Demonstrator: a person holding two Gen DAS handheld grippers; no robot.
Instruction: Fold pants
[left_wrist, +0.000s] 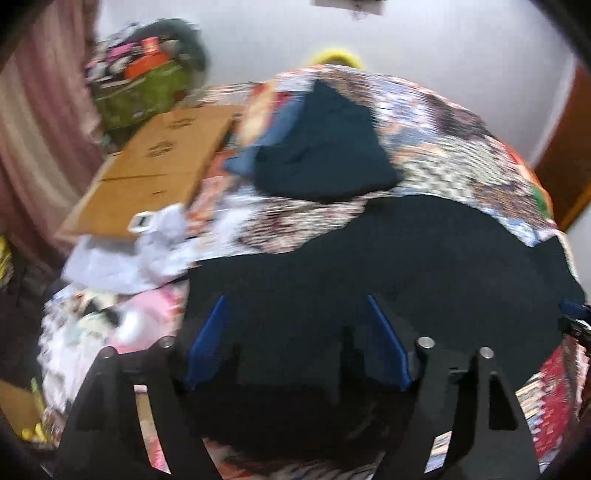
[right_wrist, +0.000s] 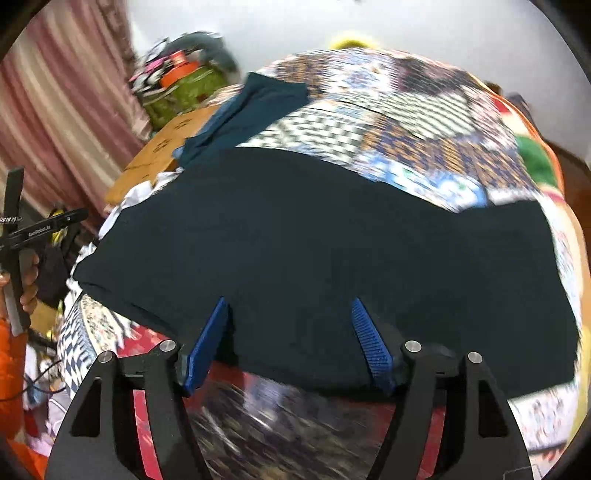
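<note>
Dark navy pants (left_wrist: 388, 258) lie spread flat across a patchwork bedspread (left_wrist: 461, 147); they also fill the right wrist view (right_wrist: 314, 240). My left gripper (left_wrist: 295, 301) is open, its blue pads (left_wrist: 208, 339) wide apart over the near edge of the pants. My right gripper (right_wrist: 290, 301) is open too, its blue fingers (right_wrist: 371, 347) spread just above the pants' near hem. Nothing is held. The left gripper's handle and the hand on it (right_wrist: 22, 258) show at the left edge of the right wrist view.
A pile of folded dark and blue clothes (left_wrist: 325, 155) sits further back on the bed, also seen in the right wrist view (right_wrist: 251, 107). A cardboard box (left_wrist: 155, 162), crumpled white paper (left_wrist: 140, 251), a green bag (left_wrist: 144, 88) and pink curtains (left_wrist: 33, 129) lie left.
</note>
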